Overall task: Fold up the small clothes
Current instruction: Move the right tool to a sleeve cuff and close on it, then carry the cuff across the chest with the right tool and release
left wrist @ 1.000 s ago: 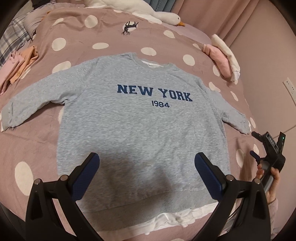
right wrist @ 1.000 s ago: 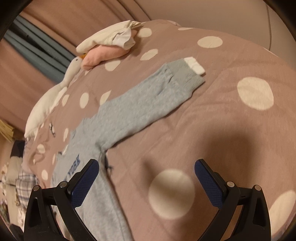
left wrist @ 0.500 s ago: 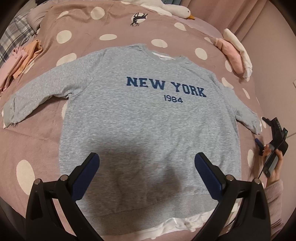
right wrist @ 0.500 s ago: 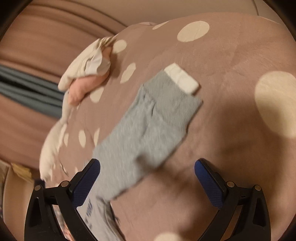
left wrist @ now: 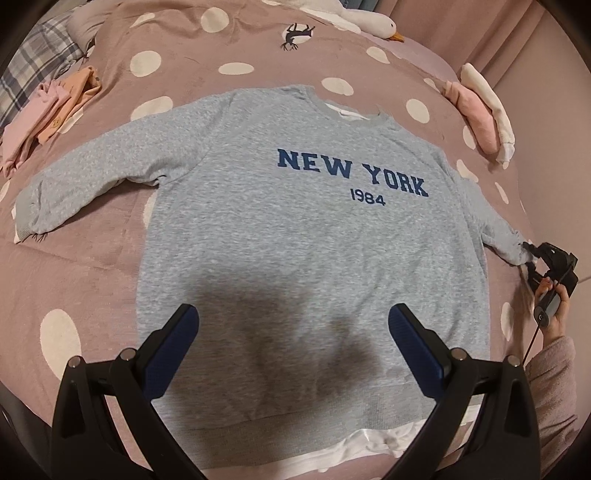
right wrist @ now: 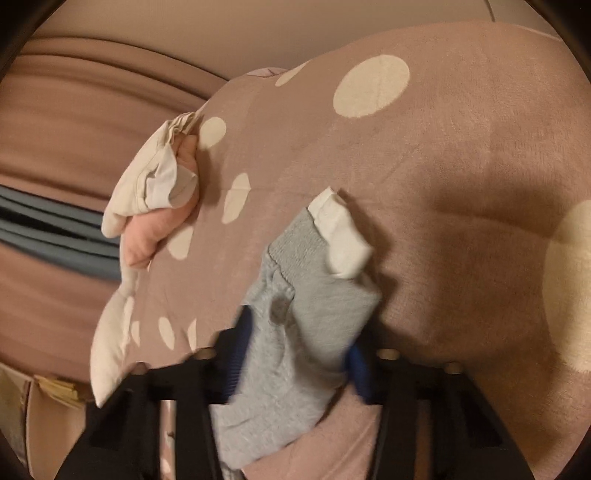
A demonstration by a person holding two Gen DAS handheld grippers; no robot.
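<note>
A grey "NEW YORK 1984" sweatshirt lies flat, front up, on a pink polka-dot bedspread, sleeves spread out. A white under-layer shows at its hem and cuffs. My left gripper is open and empty, hovering above the lower body of the sweatshirt. My right gripper has closed on the sweatshirt's right sleeve just behind the cuff, whose white inner cuff sticks out. In the left wrist view the right gripper sits at that sleeve end at the far right.
Folded pink and cream clothes lie at the bed's right edge, also in the right wrist view. Pink and orange garments lie at the left. A white goose plush lies at the head of the bed.
My right gripper has moved in onto the right sleeve end and closed on it. My left gripper has drifted slightly left over the sweatshirt, still open.
</note>
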